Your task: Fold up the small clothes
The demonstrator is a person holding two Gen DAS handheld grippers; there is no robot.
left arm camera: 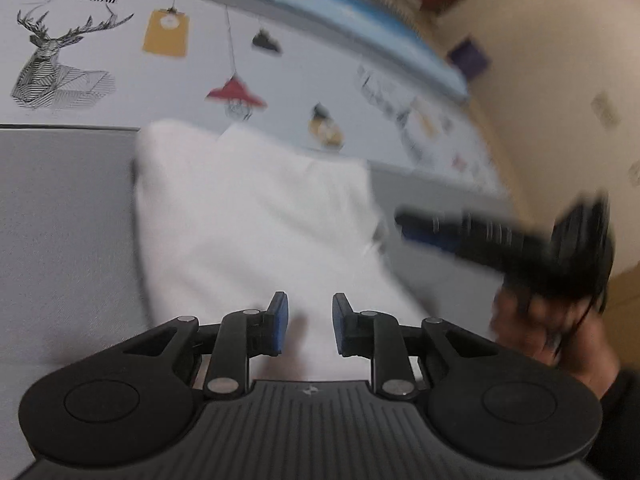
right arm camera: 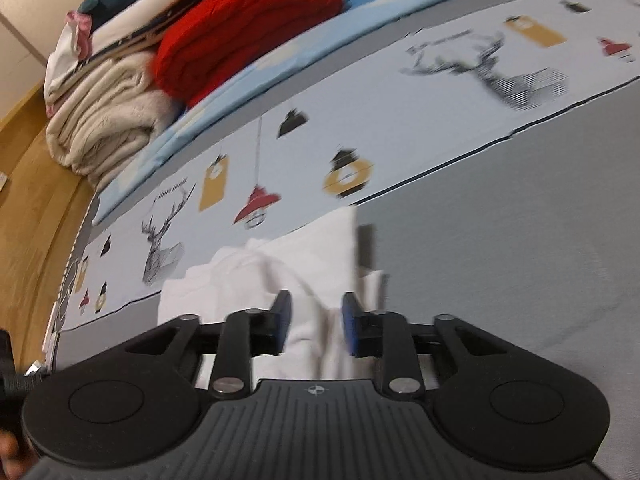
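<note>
A small white garment (left arm camera: 256,216) lies partly folded on the grey bed sheet (left arm camera: 60,220), its far edge reaching the printed strip. My left gripper (left arm camera: 310,324) hovers over its near edge, open, and only cloth lying below shows in the gap. In the left wrist view the right gripper (left arm camera: 440,228) appears as a dark blur at the garment's right edge, with a hand (left arm camera: 540,328) behind it. In the right wrist view the white garment (right arm camera: 280,272) looks rumpled, with a raised fold. My right gripper (right arm camera: 316,322) stands open over that fold, and the pads do not press on it.
A pale printed strip (right arm camera: 360,140) with deer and lamp pictures runs across the sheet behind the garment. Beyond it are a light blue mat (right arm camera: 248,76) and a stack of folded items: a red knit (right arm camera: 248,28) and a cream blanket (right arm camera: 104,120). Wooden floor (right arm camera: 32,200) lies on the left.
</note>
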